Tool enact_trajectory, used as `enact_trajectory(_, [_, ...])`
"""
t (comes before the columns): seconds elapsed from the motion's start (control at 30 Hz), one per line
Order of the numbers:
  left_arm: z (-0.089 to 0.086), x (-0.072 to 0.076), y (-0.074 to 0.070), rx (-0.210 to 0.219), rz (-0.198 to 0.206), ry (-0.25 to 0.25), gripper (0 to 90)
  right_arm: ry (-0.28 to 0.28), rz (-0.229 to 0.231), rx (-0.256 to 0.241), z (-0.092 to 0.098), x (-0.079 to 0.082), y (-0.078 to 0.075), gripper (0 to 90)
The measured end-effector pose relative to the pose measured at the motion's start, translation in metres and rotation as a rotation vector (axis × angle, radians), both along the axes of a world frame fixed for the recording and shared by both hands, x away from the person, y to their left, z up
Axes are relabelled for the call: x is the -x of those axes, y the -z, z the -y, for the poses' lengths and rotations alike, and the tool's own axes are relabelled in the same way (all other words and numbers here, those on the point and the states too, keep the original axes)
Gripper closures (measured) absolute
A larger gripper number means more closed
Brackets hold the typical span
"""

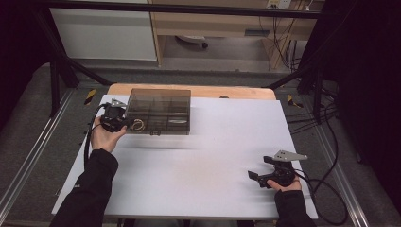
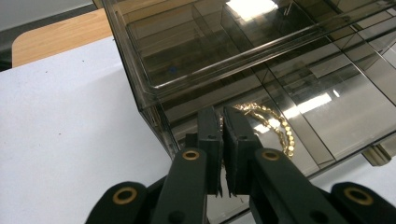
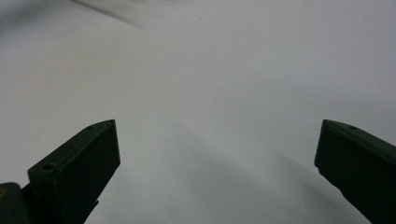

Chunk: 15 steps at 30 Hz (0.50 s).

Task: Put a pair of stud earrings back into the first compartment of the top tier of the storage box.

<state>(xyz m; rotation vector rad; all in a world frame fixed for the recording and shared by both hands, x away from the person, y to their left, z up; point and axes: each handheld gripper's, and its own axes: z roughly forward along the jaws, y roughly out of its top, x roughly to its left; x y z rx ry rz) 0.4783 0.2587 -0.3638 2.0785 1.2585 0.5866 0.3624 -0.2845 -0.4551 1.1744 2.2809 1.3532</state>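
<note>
Left gripper (image 2: 223, 140) closed, gold chain (image 2: 273, 123) partly hidden behind smoky box (image 2: 154, 84).

The left gripper (image 2: 223, 140) is covering part of the gold chain (image 2: 275, 126) — whether its nearly closed jaws are pinching it is unclear. The smoky compartment box (image 2: 243, 60) is running off the picture at twelve and three o'clock, its dividers blurring behind glare.
</note>
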Motion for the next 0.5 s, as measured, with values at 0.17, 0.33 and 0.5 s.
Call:
enact_trajectory(0.17, [-0.0002, -0.0003, 0.003, -0.006, -0.012, 0.007, 86.1, -0.001, 0.004, -0.001, 0.0003, 0.0, -0.0001, 0.6])
enact_trajectory(0.33, [0.0005, 0.0003, 0.002, 0.008, -0.002, 0.004, 84.9, 0.0, 0.001, -0.001, 0.0002, 0.0, -0.0001, 0.6])
enact_trajectory(0.5, [0.0005, 0.0036, -0.0023, 0.025, 0.024, 0.007, 76.8, 0.0, 0.003, -0.001, 0.0003, 0.0, -0.0001, 0.6])
